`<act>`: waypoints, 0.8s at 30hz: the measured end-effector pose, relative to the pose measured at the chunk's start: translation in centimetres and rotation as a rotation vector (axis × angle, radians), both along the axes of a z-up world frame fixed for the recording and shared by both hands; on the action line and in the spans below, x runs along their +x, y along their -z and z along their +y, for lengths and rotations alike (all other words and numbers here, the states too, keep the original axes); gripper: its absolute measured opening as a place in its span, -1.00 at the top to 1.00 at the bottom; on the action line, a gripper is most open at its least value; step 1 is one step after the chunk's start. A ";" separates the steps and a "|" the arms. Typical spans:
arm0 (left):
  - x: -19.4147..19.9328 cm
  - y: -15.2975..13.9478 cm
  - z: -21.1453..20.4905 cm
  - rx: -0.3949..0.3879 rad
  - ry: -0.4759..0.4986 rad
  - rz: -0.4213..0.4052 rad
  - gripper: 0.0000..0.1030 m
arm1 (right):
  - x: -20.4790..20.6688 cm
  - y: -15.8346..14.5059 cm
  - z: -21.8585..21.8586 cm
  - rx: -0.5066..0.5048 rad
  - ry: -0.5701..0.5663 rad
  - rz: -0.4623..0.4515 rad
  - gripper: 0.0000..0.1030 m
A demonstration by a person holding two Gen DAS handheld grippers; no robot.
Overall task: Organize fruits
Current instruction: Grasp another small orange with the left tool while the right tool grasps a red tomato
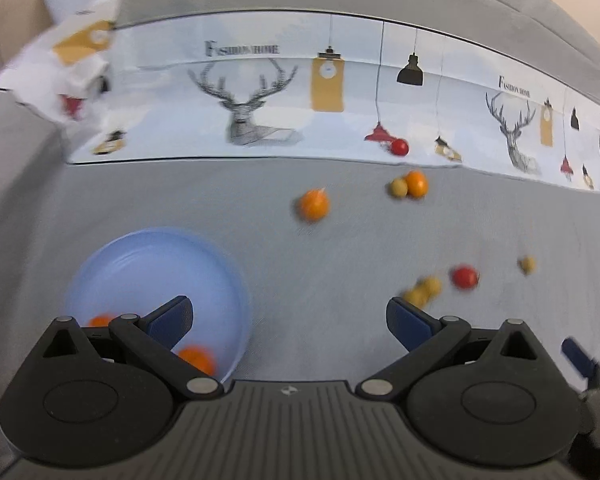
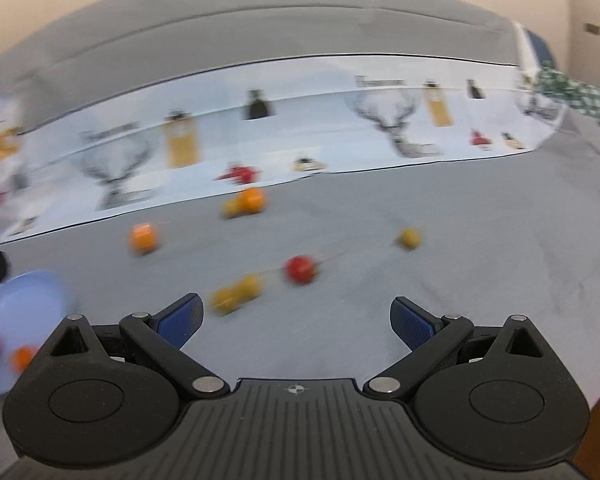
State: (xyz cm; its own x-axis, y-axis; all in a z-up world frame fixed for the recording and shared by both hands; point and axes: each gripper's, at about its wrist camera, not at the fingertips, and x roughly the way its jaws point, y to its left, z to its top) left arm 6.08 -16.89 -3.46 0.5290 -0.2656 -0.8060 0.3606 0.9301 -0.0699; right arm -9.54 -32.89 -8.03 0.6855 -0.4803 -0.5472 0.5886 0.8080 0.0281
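A light blue plate holds two small oranges at lower left on the grey cloth. My left gripper is open and empty, its left finger over the plate's rim. Loose on the cloth lie an orange, an orange beside a yellow fruit, a red fruit, yellow fruits and another yellow one. A red fruit rests on the printed sheet. My right gripper is open and empty, short of the yellow fruits and the red fruit. The plate shows at far left.
A printed paper sheet with deer and lamps lies across the back of the cloth, crumpled at its left end. A green checked cloth sits at the far right. The other gripper's blue fingertip shows at right.
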 end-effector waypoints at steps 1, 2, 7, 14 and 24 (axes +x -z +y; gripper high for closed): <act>1.3 0.7 -1.1 -0.005 -0.009 0.015 -1.00 | 1.3 0.9 -1.3 -0.009 0.014 0.013 -0.93; 2.8 1.6 -2.3 -0.016 -0.015 0.033 -1.00 | 2.5 1.7 -2.4 -0.017 0.029 0.025 -0.93; 9.3 5.5 -7.0 0.015 -0.045 0.062 -1.00 | 7.8 6.2 -7.6 0.038 0.015 0.093 -0.93; 16.9 11.8 -10.5 0.146 -0.069 0.079 -1.00 | 11.9 9.4 -9.5 0.023 -0.090 0.132 -0.99; 19.3 13.0 -9.7 0.144 -0.108 0.122 -0.71 | 11.7 9.0 -9.0 0.012 -0.136 0.102 -0.61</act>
